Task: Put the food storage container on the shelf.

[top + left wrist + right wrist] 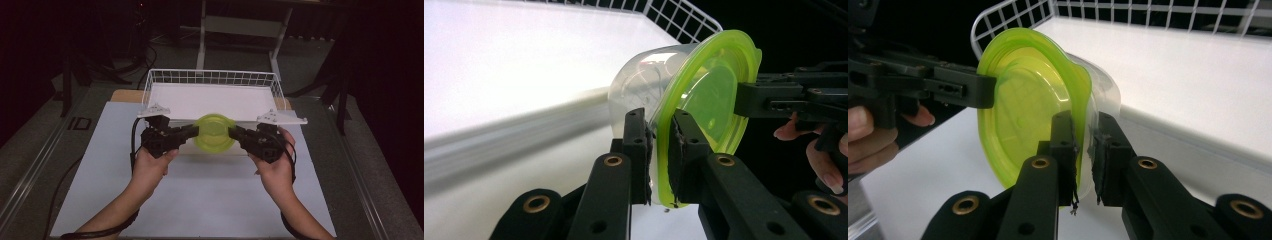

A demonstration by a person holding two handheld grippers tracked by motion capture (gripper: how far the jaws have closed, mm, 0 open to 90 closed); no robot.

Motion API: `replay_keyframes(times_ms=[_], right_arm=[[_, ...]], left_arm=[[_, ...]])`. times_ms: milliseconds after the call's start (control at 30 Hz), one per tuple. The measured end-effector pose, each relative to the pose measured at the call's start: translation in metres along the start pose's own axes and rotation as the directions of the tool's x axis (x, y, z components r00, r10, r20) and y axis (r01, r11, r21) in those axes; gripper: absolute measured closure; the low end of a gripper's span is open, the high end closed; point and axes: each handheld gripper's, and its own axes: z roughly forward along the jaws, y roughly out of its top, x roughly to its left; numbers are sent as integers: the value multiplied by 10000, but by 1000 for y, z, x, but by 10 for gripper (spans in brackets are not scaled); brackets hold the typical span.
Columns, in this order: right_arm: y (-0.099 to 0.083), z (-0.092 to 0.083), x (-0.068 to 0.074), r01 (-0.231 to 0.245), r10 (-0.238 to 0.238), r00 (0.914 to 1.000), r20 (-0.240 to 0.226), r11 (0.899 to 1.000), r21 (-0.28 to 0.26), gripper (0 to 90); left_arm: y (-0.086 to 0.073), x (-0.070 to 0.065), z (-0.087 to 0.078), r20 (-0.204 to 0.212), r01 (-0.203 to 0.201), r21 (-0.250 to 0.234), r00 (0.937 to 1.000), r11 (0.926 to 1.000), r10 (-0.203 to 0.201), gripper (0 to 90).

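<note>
left gripper (191, 131): clamped, pointing inward | right gripper (235, 132): clamped, pointing inward

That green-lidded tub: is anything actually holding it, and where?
Yes. The left gripper and right gripper each pinch the rim of the clear container with green lid, at opposite edges.

Dim, dark surroundings; white tray (499, 60) glares, perhaps overexposed.

A white wire basket (212, 77) sits on the white-topped table (200, 195).
</note>
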Motion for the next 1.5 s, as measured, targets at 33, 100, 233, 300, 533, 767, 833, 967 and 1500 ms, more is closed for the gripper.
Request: replay_keyframes(times_ms=[33,100,233,300,533,767,833,967,1500], right_arm=[[7,2,-1,36,-36,9999,111,10000,-36,809],[14,5,-3,-27,27,9998,218,10000,-3,810],[26,10,-9,-390,390,9986,361,9992,-7,810],[31,13,-13,-541,541,9976,422,9985,10,810],[42,27,-29,-1227,1209,9908,615,9920,279,808],[50,36,-43,-2010,1975,9786,577,9776,620,806],[52,39,-45,-2143,2102,9756,638,9745,665,806],[56,43,-54,-2859,2812,9575,643,9548,818,805],[71,61,-73,-3557,3477,9338,842,9274,1160,601]], left_arm=[[4,1,1,-37,44,-1,10000,10000,-44,803],[12,4,4,-153,177,20,9997,9998,-177,801],[22,7,8,-245,163,-63,9996,9998,-165,800],[30,8,11,-283,120,-24,9995,9999,-120,801],[53,16,28,-759,323,745,9968,9967,-266,798],[64,26,39,-509,544,691,9974,9961,-509,787],[65,31,41,-349,832,499,9961,9953,-815,773],[67,32,47,-406,880,444,9955,9951,-862,740],[69,39,60,-734,1618,448,9847,9858,-1582,643]])
